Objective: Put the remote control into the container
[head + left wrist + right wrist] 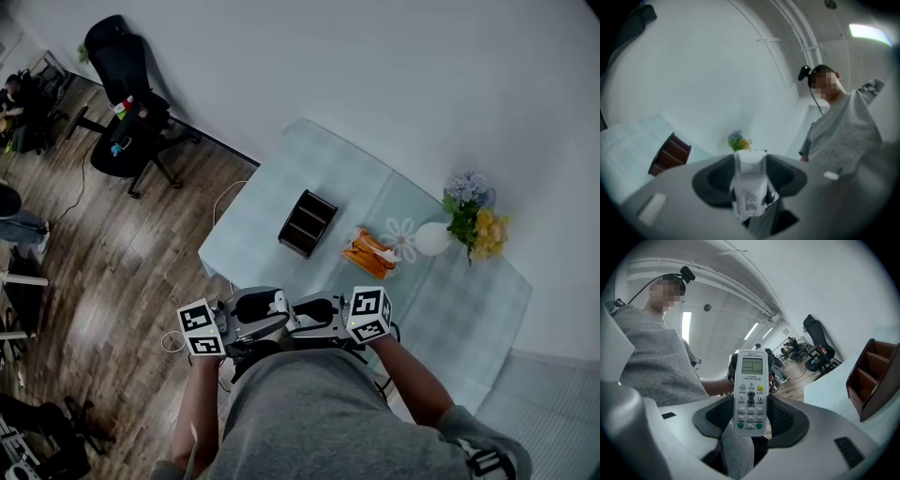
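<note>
Both claws are on it: the right claw clamps the button end of the remote control, and the left claw, drawn in narrow, appears to pinch the other end with the labelled back facing it. The remote hangs by the person's lap, short of the surface, its long axis running side to side between the claws. The container, dark and slotted, sits well ahead, almost dead centre, with neither claw clearly nearer, so I'd call a forward carry.

White flower vase beside orange packet
</note>
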